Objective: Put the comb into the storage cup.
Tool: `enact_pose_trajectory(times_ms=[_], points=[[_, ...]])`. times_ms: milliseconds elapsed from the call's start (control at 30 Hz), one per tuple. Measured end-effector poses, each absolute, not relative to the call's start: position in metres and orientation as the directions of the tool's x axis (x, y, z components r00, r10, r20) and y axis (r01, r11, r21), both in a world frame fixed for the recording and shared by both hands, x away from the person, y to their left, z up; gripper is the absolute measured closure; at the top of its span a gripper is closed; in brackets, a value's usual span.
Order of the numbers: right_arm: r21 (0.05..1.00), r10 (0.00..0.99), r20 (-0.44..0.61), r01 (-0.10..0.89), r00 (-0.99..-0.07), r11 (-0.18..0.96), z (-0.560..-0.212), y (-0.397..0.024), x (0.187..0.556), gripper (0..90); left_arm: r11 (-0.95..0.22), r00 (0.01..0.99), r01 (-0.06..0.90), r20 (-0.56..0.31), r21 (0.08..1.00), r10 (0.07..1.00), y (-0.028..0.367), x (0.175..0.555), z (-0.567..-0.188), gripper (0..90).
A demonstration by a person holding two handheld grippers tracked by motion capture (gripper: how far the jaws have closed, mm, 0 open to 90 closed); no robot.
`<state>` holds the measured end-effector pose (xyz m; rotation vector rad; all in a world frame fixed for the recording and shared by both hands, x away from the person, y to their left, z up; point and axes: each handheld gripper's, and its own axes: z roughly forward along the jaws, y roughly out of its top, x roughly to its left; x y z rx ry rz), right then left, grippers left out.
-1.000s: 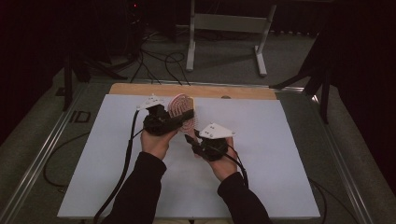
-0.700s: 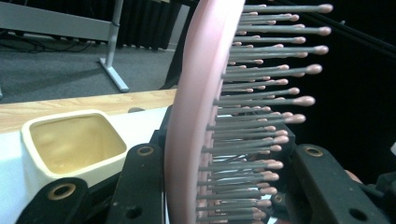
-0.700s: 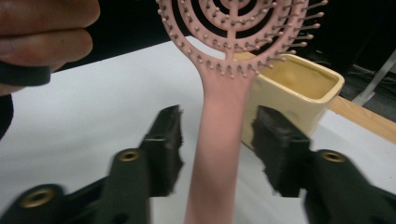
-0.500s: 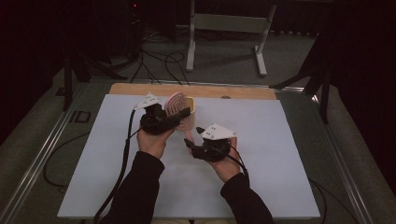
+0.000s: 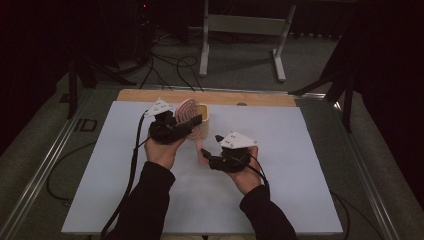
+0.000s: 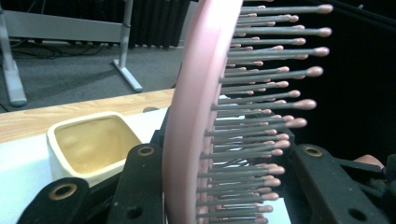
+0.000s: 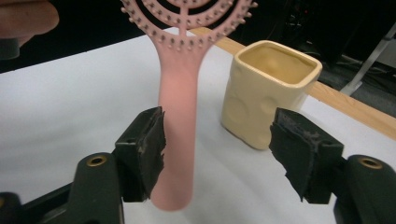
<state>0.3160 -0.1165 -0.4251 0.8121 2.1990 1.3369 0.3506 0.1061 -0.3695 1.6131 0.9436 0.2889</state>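
Observation:
A pink hairbrush (image 5: 189, 112) stands upright above the white table, head up and handle (image 5: 200, 152) hanging down. My left gripper (image 5: 192, 122) is shut on the brush head (image 6: 191, 116), one jaw on its back and the other against the bristles. My right gripper (image 5: 207, 160) has just been opening. In the right gripper view the handle (image 7: 177, 116) hangs between its jaws (image 7: 222, 149), close beside the left pad, with a wide gap to the other pad. A cream square cup (image 7: 268, 88) stands upright just behind the brush (image 5: 204, 112).
The white sheet (image 5: 300, 165) covers the table, with a bare wooden strip (image 5: 250, 98) along its far edge. A metal stand (image 5: 240, 30) and cables (image 5: 165, 65) lie on the floor beyond. A hand (image 7: 23, 18) shows at the top left of the right gripper view.
My right gripper's jaws have parted from the brush handle and drawn slightly back. The left hand keeps the brush head in about the same place.

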Motion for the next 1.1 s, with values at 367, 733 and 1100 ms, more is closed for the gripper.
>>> enact_pose_trajectory(times_ms=[367,733,1100], points=[[0.892,0.705,-0.03,0.299,-0.709,0.339,-0.424,-0.132,0.316,25.3,0.012,0.633,0.395,-0.281,0.919,0.722,0.11,0.351,-0.364,61.9],[0.885,0.744,-0.021,0.333,-0.667,0.324,-0.429,-0.153,0.314,18.2,0.003,0.631,0.382,-0.264,0.924,0.729,0.111,0.352,-0.359,62.0],[0.889,0.773,0.01,0.36,-0.634,0.284,-0.432,-0.181,0.311,15.6,0.0,0.622,0.378,-0.254,0.926,0.741,0.113,0.354,-0.358,62.0]])
